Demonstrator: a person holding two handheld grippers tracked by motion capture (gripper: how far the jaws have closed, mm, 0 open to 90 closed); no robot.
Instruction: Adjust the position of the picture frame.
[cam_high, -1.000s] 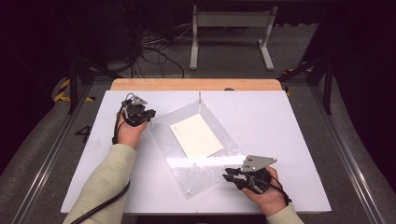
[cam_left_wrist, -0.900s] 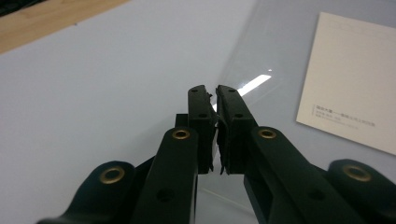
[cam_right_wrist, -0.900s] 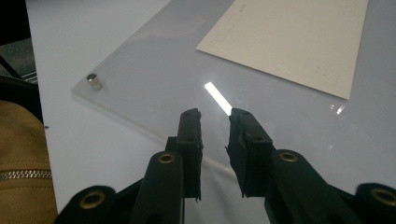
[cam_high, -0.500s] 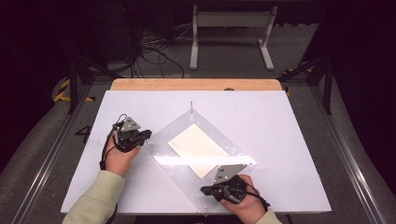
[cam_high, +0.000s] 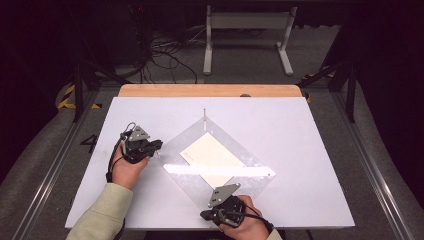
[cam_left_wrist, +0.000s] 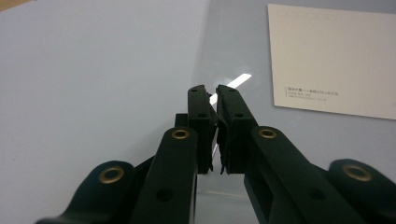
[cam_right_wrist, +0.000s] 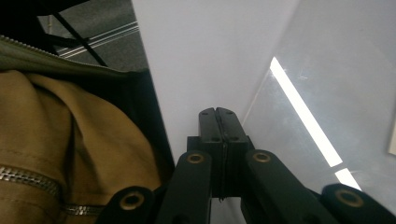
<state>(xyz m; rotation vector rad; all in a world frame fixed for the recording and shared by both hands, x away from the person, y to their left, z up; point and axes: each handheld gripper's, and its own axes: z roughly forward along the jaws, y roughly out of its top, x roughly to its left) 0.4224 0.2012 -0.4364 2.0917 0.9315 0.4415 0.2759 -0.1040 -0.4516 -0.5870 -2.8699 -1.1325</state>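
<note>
so far both my grippers, left (cam_high: 150, 148) and right (cam_high: 210, 215), have their fingers pinched shut on the clear sleeve's (cam_high: 250, 162) corners, card (cam_high: 212, 159) inside, nothing sealed yet.

left gripper (cam_high: 150, 148): held in the left hand (cam_high: 126, 167), forearm coming in from the bottom left, jaws nearly together (just a thin slit between them)
right gripper (cam_high: 207, 216): low at the near edge in the right hand (cam_high: 245, 225), jaws have just been closing and now sit pressed flat together

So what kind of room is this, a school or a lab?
Probably a lab or recording room, not a school. A white table stands in a metal frame, loose cables lie on the grey floor behind, and the surroundings are dark.
</note>
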